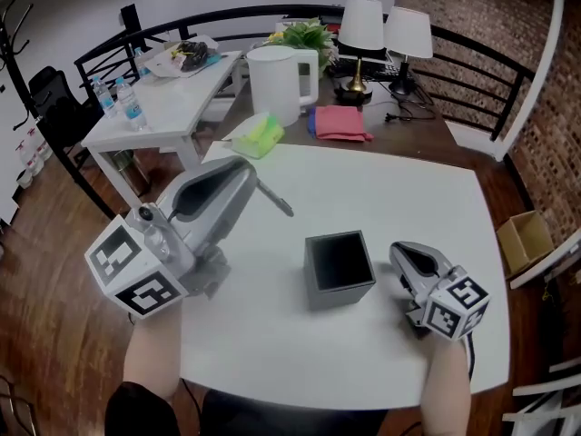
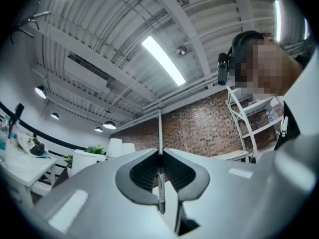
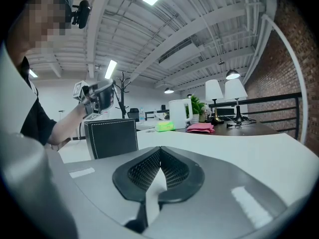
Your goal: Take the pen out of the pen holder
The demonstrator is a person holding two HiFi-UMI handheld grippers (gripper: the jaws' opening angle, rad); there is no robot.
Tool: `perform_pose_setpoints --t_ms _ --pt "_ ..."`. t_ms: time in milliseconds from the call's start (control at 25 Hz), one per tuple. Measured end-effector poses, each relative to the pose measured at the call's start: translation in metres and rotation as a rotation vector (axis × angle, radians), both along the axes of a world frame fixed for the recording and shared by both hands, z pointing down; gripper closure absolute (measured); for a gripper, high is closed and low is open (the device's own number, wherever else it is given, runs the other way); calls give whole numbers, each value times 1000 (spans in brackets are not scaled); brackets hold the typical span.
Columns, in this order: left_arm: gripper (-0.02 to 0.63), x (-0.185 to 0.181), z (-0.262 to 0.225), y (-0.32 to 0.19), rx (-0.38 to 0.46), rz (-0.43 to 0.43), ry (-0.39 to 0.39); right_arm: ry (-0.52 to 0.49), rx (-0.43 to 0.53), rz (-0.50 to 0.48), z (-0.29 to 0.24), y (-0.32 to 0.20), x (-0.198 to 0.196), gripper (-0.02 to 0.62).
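The dark square pen holder (image 1: 339,268) stands open-topped in the middle of the white table (image 1: 390,189). My left gripper (image 1: 252,178) is raised above the table to the holder's left, shut on a slim grey pen (image 1: 275,199) whose end sticks out past the jaws, clear of the holder. In the left gripper view the pen (image 2: 160,185) runs straight up between the pads of that gripper (image 2: 160,152). My right gripper (image 1: 399,251) rests low, just right of the holder, shut with nothing in it. From the right gripper (image 3: 160,149) view the holder (image 3: 111,137) stands ahead on the left.
Beyond the table's far edge stand a white jug (image 1: 280,81), a green cloth (image 1: 258,135), a pink cloth (image 1: 339,122) and two white lamps (image 1: 361,25). A white side table (image 1: 168,107) with water bottles (image 1: 130,104) is at the back left.
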State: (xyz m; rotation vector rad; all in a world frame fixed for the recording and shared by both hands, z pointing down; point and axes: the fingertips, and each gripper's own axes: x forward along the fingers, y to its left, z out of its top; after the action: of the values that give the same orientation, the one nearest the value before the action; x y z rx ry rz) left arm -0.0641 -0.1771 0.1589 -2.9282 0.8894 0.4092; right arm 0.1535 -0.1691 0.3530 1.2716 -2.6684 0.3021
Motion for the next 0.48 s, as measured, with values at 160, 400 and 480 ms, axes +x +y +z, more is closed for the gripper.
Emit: perform_pose_setpoints --t_ms 160,400,480 --pt "578 -9 47 -22 -63 -151 -91 3 -2 -2 0 0 -1 581" --pt "578 -6 112 -41 -165 -233 -164 1 -2 2 1 1 0 581" --pt "577 -7 120 -41 -178 -245 -179 2 -2 -2 1 1 -1 581"
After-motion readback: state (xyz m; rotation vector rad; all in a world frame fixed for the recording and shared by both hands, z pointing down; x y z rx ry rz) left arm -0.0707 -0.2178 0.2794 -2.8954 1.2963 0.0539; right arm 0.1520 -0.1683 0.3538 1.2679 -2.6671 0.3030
